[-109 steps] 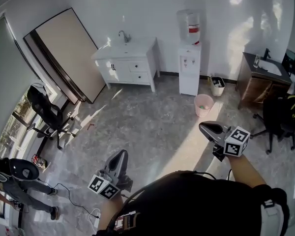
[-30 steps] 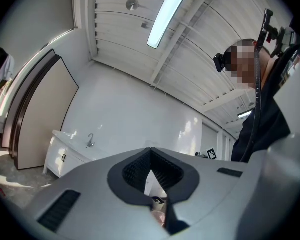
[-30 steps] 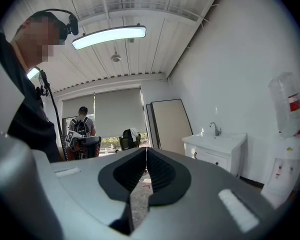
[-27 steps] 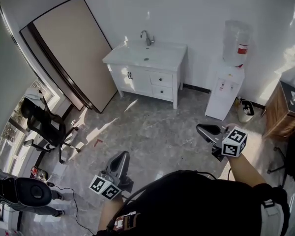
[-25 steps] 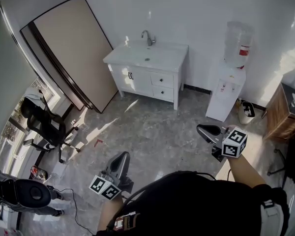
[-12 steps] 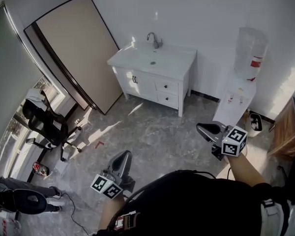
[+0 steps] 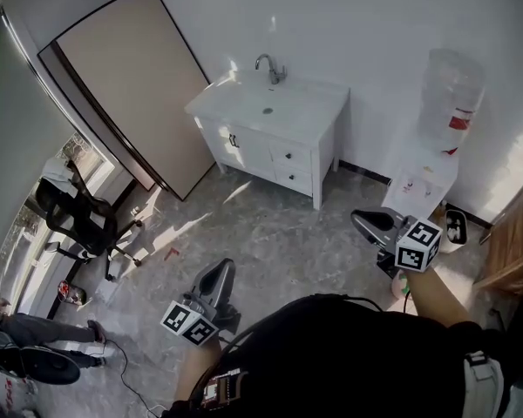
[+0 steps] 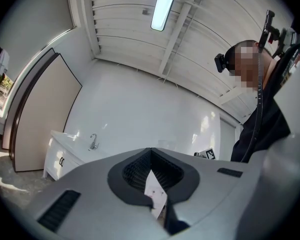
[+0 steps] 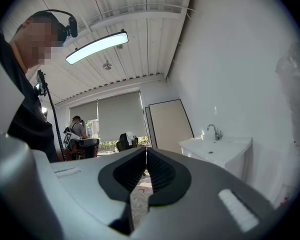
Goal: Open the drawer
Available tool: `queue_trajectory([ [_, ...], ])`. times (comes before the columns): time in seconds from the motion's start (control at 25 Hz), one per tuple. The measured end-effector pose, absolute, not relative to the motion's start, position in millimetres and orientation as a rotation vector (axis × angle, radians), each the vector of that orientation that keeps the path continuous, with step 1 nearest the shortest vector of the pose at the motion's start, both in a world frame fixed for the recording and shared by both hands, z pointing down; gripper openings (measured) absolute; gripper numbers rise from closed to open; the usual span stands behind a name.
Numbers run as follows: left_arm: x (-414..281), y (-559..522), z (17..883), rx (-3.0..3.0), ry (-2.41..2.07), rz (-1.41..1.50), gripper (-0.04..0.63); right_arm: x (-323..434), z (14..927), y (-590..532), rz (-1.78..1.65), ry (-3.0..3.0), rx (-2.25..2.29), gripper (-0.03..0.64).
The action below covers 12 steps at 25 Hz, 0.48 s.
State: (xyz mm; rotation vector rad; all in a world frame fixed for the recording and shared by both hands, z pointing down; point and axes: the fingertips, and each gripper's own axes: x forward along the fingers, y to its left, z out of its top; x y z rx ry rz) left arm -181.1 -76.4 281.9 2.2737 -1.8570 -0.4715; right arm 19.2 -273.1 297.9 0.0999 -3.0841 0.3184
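Note:
A white vanity cabinet (image 7: pixel 263 138) with a sink and a tap stands against the far wall. Two small drawers (image 7: pixel 292 158) sit one above the other in its right half, both closed. My left gripper (image 7: pixel 219 273) is held low over the floor, well short of the cabinet, shut and empty. My right gripper (image 7: pixel 363 219) is out to the right, also shut with nothing in it. The left gripper view has the vanity (image 8: pixel 63 153) at the left beyond the shut left gripper (image 8: pixel 150 150). In the right gripper view the sink (image 9: pixel 221 149) lies right of the shut right gripper (image 9: pixel 146 150).
A water dispenser (image 7: pixel 429 174) with a bottle stands right of the vanity, a small bin (image 7: pixel 455 225) beside it. A large board (image 7: pixel 122 81) leans on the left wall. An office chair (image 7: pixel 77 220) and a person (image 7: pixel 22 329) are at the left. A brown cabinet (image 7: pixel 516 252) is at the right edge.
The whole view has moved toward the vanity, which is now larger and nearer. Both grippers came along with it and stay shut.

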Motion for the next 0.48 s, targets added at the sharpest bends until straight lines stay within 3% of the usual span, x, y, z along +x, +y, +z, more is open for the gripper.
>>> queue_trajectory([
  [0.48,-242,-146,299,2.289,-1.792,-0.478,0.002,-32,312,-334,0.328,-3.059,0.167,0.006],
])
